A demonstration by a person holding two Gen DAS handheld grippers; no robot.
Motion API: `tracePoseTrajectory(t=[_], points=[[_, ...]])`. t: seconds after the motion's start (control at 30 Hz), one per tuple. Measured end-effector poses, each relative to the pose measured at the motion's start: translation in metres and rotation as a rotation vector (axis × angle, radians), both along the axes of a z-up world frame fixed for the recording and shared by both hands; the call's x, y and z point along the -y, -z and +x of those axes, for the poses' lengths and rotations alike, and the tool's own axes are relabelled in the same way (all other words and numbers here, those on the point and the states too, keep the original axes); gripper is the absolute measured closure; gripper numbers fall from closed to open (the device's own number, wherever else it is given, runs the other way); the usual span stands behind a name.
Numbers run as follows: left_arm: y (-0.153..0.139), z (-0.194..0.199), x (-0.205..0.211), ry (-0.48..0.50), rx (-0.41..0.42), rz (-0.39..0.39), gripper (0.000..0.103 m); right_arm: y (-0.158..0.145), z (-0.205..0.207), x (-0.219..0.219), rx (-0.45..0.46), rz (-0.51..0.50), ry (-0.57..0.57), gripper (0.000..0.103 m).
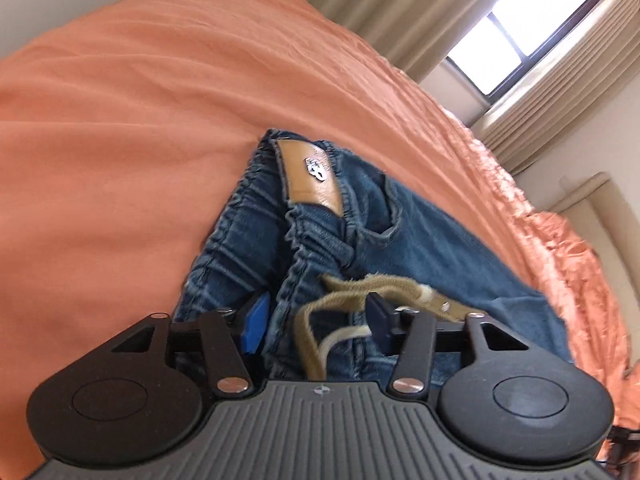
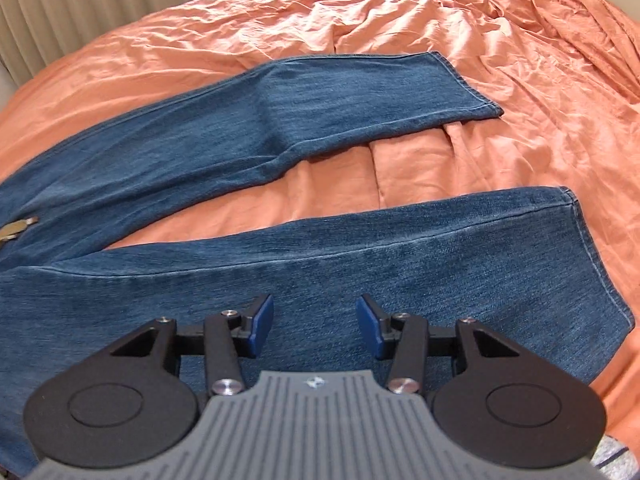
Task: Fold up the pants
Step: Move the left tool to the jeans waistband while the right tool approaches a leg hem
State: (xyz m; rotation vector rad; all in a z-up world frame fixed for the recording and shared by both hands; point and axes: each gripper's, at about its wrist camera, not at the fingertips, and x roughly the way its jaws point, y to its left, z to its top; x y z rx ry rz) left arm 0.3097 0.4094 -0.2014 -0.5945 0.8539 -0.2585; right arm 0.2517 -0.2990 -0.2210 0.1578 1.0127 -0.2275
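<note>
Blue jeans point(image 2: 360, 264) lie spread on an orange bedsheet point(image 2: 280, 28), the two legs apart. The far leg point(image 2: 320, 100) runs to the upper right; the near leg lies under my right gripper point(image 2: 316, 326), which is open just above the denim. In the left wrist view the elastic waistband point(image 1: 248, 220) with a tan leather patch point(image 1: 310, 174) and an olive drawstring point(image 1: 360, 288) shows. My left gripper point(image 1: 316, 324) is open, its fingers either side of the waistband edge and drawstring.
The orange sheet point(image 1: 120, 120) is smooth near the waistband and rumpled at the far right point(image 2: 560, 40). Beige curtains point(image 1: 400, 8) and a window point(image 1: 532, 28) stand beyond the bed. A pleated curtain point(image 2: 60, 8) is behind the bed's far side.
</note>
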Motion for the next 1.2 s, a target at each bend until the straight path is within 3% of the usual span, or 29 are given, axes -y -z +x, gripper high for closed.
tracePoseTrajectory(t=[0.03, 0.07, 0.17, 0.2, 0.23, 0.27, 0.33, 0.43, 0.47, 0.53, 0.57, 0.63, 0.77, 0.83, 0.87, 0.93, 0.97, 1.0, 1.13, 1.2], points=[[0.001, 0.004, -0.002, 0.011, 0.001, -0.03, 0.055, 0.002, 0.003, -0.001, -0.007, -0.007, -0.001, 0.059], [0.0, 0.006, -0.001, 0.026, -0.002, -0.053, 0.068, 0.004, 0.005, -0.003, -0.014, -0.013, -0.004, 0.059], [-0.007, 0.006, 0.008, 0.063, 0.025, -0.038, 0.07, 0.008, 0.006, -0.007, -0.029, -0.04, -0.006, 0.059], [-0.011, 0.006, 0.01, 0.062, 0.031, -0.02, 0.083, 0.008, 0.006, -0.007, -0.028, -0.042, -0.003, 0.059], [-0.015, 0.007, 0.015, 0.022, 0.022, 0.044, 0.091, 0.007, 0.005, -0.007, -0.028, -0.044, 0.001, 0.059], [-0.021, 0.007, 0.021, -0.021, 0.011, 0.112, 0.091, 0.007, 0.004, -0.006, -0.028, -0.049, 0.006, 0.059], [-0.046, -0.004, 0.041, -0.081, 0.078, 0.282, 0.093, 0.003, 0.001, -0.005, -0.022, -0.063, 0.014, 0.059], [-0.086, -0.026, 0.062, -0.138, 0.179, 0.425, 0.094, -0.004, -0.004, 0.002, -0.01, -0.088, 0.03, 0.059], [-0.091, -0.027, 0.063, -0.163, 0.183, 0.476, 0.1, -0.006, -0.006, 0.005, -0.007, -0.092, 0.037, 0.059], [-0.086, -0.02, 0.058, -0.251, 0.143, 0.647, 0.1, -0.008, -0.01, 0.011, -0.002, -0.083, 0.05, 0.059], [-0.076, -0.013, 0.049, -0.258, 0.091, 0.653, 0.1, -0.008, -0.012, 0.014, 0.0, -0.074, 0.058, 0.059], [-0.058, -0.006, 0.033, -0.261, 0.021, 0.57, 0.1, -0.009, -0.016, 0.02, -0.003, -0.055, 0.077, 0.059], [-0.059, -0.021, 0.038, -0.252, 0.02, 0.526, 0.099, -0.016, -0.024, 0.028, 0.002, -0.021, 0.065, 0.057], [-0.067, -0.028, 0.043, -0.241, 0.007, 0.563, 0.094, -0.019, -0.027, 0.031, 0.002, -0.024, 0.047, 0.053], [-0.071, -0.031, 0.044, -0.239, -0.003, 0.584, 0.085, -0.021, -0.028, 0.032, -0.001, -0.028, 0.041, 0.051], [-0.082, -0.04, 0.05, -0.221, -0.024, 0.632, 0.057, -0.024, -0.03, 0.036, -0.006, -0.028, 0.024, 0.049], [-0.086, -0.045, 0.052, -0.207, -0.034, 0.649, 0.028, -0.025, -0.03, 0.038, -0.011, -0.024, 0.013, 0.048], [-0.09, -0.05, 0.055, -0.198, -0.034, 0.669, 0.017, -0.027, -0.031, 0.039, -0.017, -0.022, 0.002, 0.047], [-0.103, -0.079, 0.067, -0.154, -0.06, 0.728, 0.018, -0.037, -0.031, 0.035, -0.055, -0.032, -0.08, 0.044], [-0.109, -0.099, 0.08, -0.083, -0.039, 0.738, 0.018, -0.044, -0.032, 0.03, -0.091, -0.056, -0.146, 0.043]])
